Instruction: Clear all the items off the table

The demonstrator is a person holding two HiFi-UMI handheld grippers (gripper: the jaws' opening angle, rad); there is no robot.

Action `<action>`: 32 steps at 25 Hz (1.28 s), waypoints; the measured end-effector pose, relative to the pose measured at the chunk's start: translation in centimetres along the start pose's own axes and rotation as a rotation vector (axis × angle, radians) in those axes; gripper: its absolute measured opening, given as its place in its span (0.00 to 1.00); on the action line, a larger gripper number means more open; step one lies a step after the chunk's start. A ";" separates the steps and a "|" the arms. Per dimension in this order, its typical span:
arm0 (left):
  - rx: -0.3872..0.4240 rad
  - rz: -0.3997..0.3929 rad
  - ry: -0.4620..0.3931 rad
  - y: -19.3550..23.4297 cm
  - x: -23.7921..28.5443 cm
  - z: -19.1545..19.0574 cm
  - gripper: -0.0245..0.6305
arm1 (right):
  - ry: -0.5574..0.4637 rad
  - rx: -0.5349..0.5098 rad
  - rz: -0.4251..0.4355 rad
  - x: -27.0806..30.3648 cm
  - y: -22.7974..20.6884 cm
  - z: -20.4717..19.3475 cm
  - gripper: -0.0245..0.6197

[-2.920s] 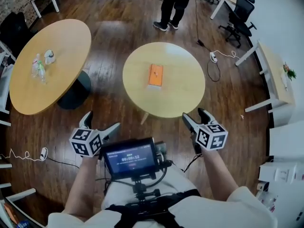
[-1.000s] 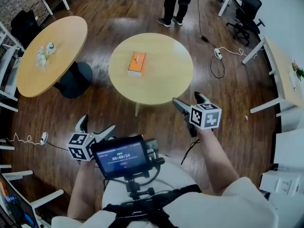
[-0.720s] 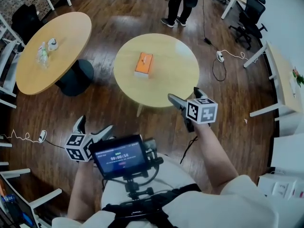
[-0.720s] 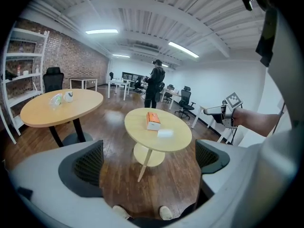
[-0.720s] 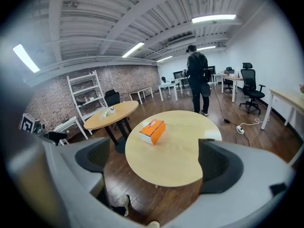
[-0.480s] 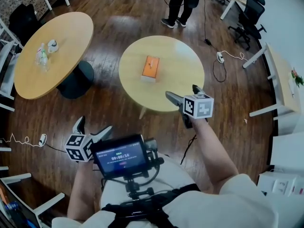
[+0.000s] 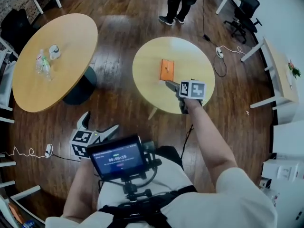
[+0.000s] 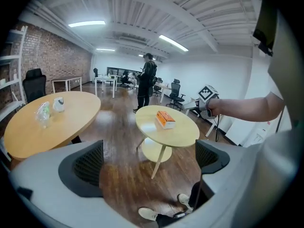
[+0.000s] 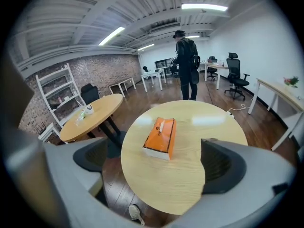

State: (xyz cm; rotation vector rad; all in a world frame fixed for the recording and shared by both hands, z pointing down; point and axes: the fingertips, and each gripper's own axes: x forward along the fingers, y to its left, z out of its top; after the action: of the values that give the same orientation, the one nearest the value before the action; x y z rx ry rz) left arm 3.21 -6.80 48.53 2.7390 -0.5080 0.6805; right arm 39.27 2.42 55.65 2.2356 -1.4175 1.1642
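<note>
Nearest: chest-mounted screen (image 7: 118, 158), lit, low in the head view.

Left claw (image 7: 100, 123) held close in by the person's left side, over wood floor (image 7: 118, 108). In its own view the jaws stand wide, with nothing between them but floor and the person's shoes.

Right arm stretched forward. Right claw (image 7: 180, 85) sits over the near edge of the small round counter (image 7: 190, 61). Jaws spread wide, having just been opening. The pads grip nothing.

Orange tissue box (image 7: 166, 69) lies flat near the middle of that counter, long side pointing away, just ahead of the right claw's tips. The right gripper view shows it framed between the two jaws but beyond them, untouched. It is the only item on this counter.

Further left: larger round counter (image 7: 61, 56), well apart from the small one, carrying a clear bottle (image 7: 42, 66) and a small white object (image 7: 54, 52) near its far-left edge.

Far side: a person in dark clothes (image 7: 178, 1) standing beyond the small counter. Office chairs (image 7: 242, 6) sit at far right, and a power strip (image 7: 220, 52) with cable lies on the floor.
</note>
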 end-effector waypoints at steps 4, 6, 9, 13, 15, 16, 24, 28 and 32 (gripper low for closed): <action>0.014 -0.021 0.012 2.4 0.5 0.6 0.95 | 0.066 0.024 -0.049 3.4 1.1 -0.7 1.00; 0.011 -0.019 0.018 3.0 1.0 0.9 0.96 | 0.105 0.031 -0.068 4.6 1.1 -1.4 1.00; -0.018 0.006 0.006 3.9 2.0 2.0 0.95 | 0.143 0.018 -0.096 6.0 0.3 -1.8 1.00; -0.098 0.066 -0.024 7.0 2.3 3.2 0.95 | 0.190 0.011 -0.133 8.6 -0.7 -1.8 1.00; -0.122 0.095 -0.026 8.1 2.2 3.5 0.95 | 0.210 0.011 -0.144 10.0 -1.2 -1.5 1.00; -0.129 0.108 -0.025 8.6 2.2 3.5 0.95 | 0.221 0.015 -0.146 10.7 -1.4 -1.4 1.00; -0.188 0.177 -0.022 9.6 2.3 3.0 0.95 | 0.294 0.013 -0.164 15.9 -2.9 -1.2 1.00; -0.210 0.222 -0.006 9.2 2.1 2.3 0.95 | 0.393 0.011 -0.110 18.2 -2.8 -3.2 0.98; -0.240 0.273 0.008 8.7 1.8 1.8 0.95 | 0.457 0.079 -0.031 19.3 -2.4 -5.0 0.88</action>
State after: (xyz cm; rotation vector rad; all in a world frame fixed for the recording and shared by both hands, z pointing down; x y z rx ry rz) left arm 1.96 -15.70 49.37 2.4655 -0.9112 0.6446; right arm 42.89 -5.93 73.50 1.8605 -1.1621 1.6137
